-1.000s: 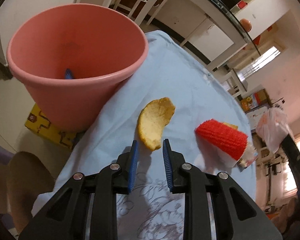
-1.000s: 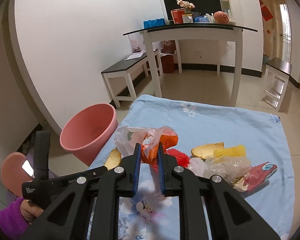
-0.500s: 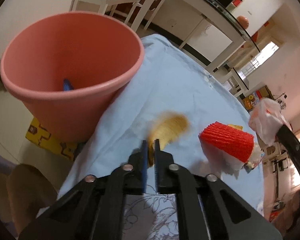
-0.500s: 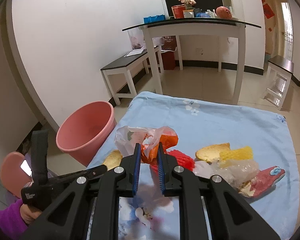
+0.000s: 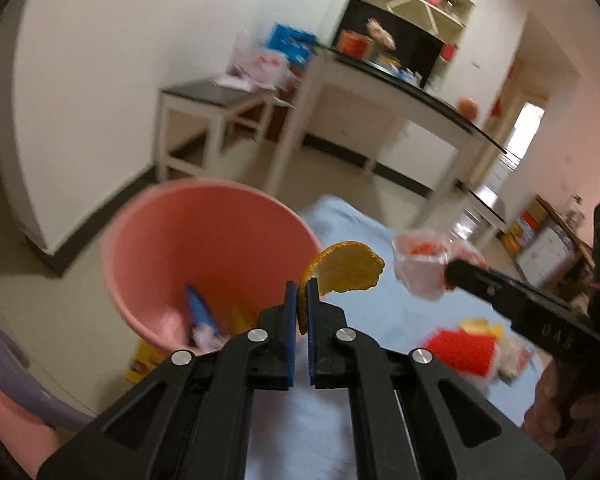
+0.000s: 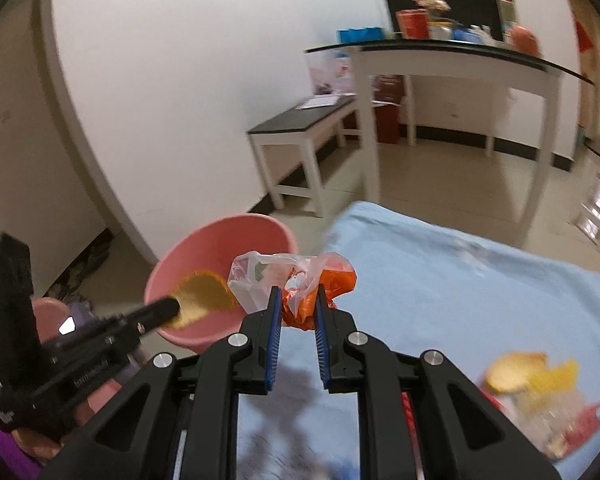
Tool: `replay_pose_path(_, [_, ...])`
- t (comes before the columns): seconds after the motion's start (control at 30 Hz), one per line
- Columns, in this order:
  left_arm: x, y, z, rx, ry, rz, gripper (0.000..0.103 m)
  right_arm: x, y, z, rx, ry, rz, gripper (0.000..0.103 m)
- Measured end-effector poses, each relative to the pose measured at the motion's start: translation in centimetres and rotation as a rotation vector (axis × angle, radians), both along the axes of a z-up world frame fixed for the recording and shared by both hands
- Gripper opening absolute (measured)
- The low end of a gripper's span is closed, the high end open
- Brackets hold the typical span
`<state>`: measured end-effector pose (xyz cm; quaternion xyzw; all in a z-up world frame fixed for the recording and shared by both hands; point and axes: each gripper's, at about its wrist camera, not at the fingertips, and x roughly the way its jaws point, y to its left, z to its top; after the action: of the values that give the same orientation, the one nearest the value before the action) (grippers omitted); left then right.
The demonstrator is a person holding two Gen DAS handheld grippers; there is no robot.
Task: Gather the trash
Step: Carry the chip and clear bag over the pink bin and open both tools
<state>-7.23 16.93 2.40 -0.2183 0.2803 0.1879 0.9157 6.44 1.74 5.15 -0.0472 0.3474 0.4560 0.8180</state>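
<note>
My left gripper [image 5: 302, 293] is shut on an orange peel [image 5: 346, 268], lifted off the blue cloth [image 5: 380, 312] beside the pink bin's [image 5: 204, 248] rim. The bin holds a blue wrapper [image 5: 199, 309] and other scraps. My right gripper [image 6: 297, 300] is shut on a crumpled plastic bag with orange wrapping [image 6: 300, 280], held above the blue cloth's [image 6: 460, 280] left edge near the pink bin [image 6: 220, 248]. In the right wrist view the left gripper [image 6: 172, 307] shows the peel [image 6: 202, 293] over the bin. A red ribbed wrapper [image 5: 460, 350] lies on the cloth.
More trash [image 6: 540, 384], a peel and wrappers, lies at the cloth's right side. A low white bench [image 6: 300, 136] and a tall black-topped table [image 6: 440, 56] stand behind on the tiled floor. A purple stool [image 5: 16, 372] sits at the lower left.
The left gripper closed on the orange peel and lifted it off the cloth toward the bin. The right gripper carried its bag leftward, closer to the bin.
</note>
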Motion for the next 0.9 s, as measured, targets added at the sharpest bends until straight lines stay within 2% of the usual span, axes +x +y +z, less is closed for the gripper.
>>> replay_pose_path(0.17, [-0.2,3.0,0.0,0.042,0.036,0.095,0.004,-0.3,4.7,-1.1,-0.022,0.021,0.073,0.015])
replay_pose_path(0.33, [0.3,4.1,-1.2,0.063,0.085,0.116,0.004,-0.3,8.0,-2.7,-0.048,0.052,0.105,0.016])
replay_pose_path(0.43, [0.4,4.6,-1.9,0.063,0.105,0.121,0.004,-0.2,8.9,-3.5,-0.046,0.064,0.121,0.019])
replay_pose_path(0.47, [0.5,4.8,-2.1,0.062,0.114,0.123,0.004,-0.2,9.2,-3.7,-0.048,0.070,0.128,0.025])
replay_pose_path(0.5, [0.6,4.9,-2.2,0.065,0.120,0.128,0.004,-0.1,9.1,-3.8,-0.048,0.071,0.131,0.031])
replay_pose_path(0.6, [0.5,5.3,-2.6,0.050,0.135,0.141,0.008,-0.2,9.0,-4.0,-0.048,0.066,0.133,0.038])
replay_pose_path(0.73, [0.0,5.2,-2.5,0.052,0.124,0.135,0.023,-0.4,8.3,-3.6,-0.040,0.056,0.132,0.041])
replay_pose_path(0.9, [-0.2,4.1,-1.5,0.063,0.076,0.097,0.024,-1.0,6.7,-2.7,-0.036,0.038,0.109,0.042])
